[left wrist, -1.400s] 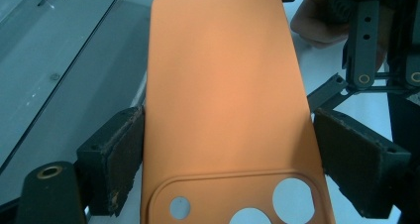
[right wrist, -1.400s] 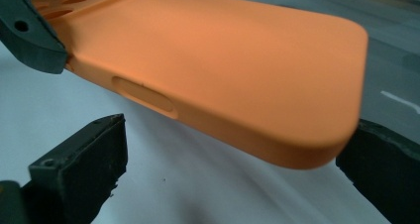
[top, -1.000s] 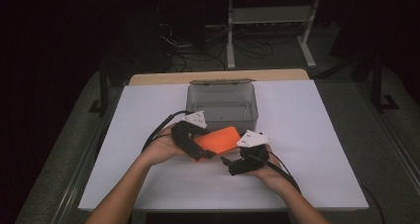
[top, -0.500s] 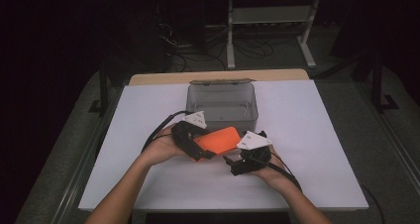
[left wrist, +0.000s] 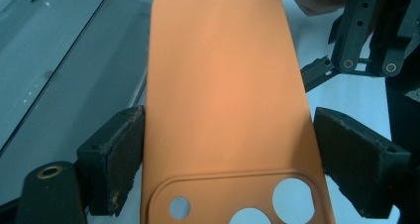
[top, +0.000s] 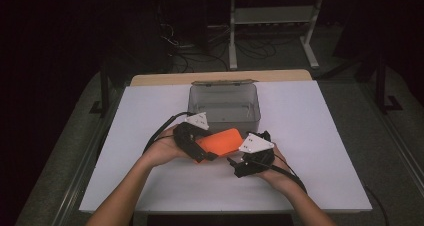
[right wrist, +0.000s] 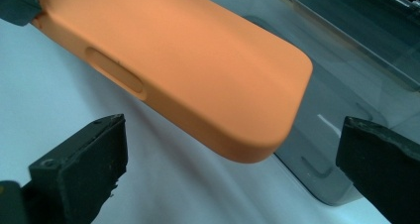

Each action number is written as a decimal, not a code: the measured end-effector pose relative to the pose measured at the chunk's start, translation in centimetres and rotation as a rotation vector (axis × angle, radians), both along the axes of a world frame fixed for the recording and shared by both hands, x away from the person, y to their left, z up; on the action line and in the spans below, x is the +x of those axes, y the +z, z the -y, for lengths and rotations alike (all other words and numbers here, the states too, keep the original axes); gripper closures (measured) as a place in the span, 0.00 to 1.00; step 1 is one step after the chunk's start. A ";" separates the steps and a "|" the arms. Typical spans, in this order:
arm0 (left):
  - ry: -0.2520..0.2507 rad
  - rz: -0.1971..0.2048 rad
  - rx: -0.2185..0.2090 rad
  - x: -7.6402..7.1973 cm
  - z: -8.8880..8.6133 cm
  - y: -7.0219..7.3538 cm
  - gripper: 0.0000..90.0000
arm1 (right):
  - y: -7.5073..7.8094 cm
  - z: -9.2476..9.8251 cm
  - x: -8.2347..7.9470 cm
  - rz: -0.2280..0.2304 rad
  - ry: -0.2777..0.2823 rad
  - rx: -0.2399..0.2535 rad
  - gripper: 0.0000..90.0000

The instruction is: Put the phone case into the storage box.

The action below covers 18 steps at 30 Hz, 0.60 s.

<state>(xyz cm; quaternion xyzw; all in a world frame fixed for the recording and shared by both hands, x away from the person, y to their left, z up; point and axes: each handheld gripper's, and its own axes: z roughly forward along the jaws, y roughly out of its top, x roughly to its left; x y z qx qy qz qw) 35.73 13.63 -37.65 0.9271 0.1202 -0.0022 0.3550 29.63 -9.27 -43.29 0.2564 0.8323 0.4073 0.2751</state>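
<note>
An orange phone case (top: 220, 140) hangs just above the white table, in front of the grey box. My left gripper (top: 202, 148) is shut on its camera-cutout end. In the left gripper view both pads press the long edges of the case (left wrist: 223, 85), and my left gripper (left wrist: 228, 154) holds it with its back face up. My right gripper (top: 235, 163) sits just right of the case's free end. In the right gripper view its jaws stand wide apart, and my right gripper (right wrist: 233, 169) is open below the rounded corner of the case (right wrist: 188, 60), not touching it.
A translucent grey box (top: 225, 118) with no lid stands behind the case, mid-table; its wall (right wrist: 346, 60) is close past the case's end. The white tabletop (top: 310, 136) spreads to both sides. Cables trail from both grippers toward the person's forearms.
</note>
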 end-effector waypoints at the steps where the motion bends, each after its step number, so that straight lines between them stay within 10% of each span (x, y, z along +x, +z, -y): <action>1: 0.000 0.000 0.000 0.0 0.0 0.0 0.17 | 0.0 0.0 0.0 0.006 0.001 -0.007 0.00; 18: -0.003 0.000 0.007 0.0 0.1 -0.1 0.17 | 0.2 -0.1 -0.3 0.092 0.002 -0.088 0.00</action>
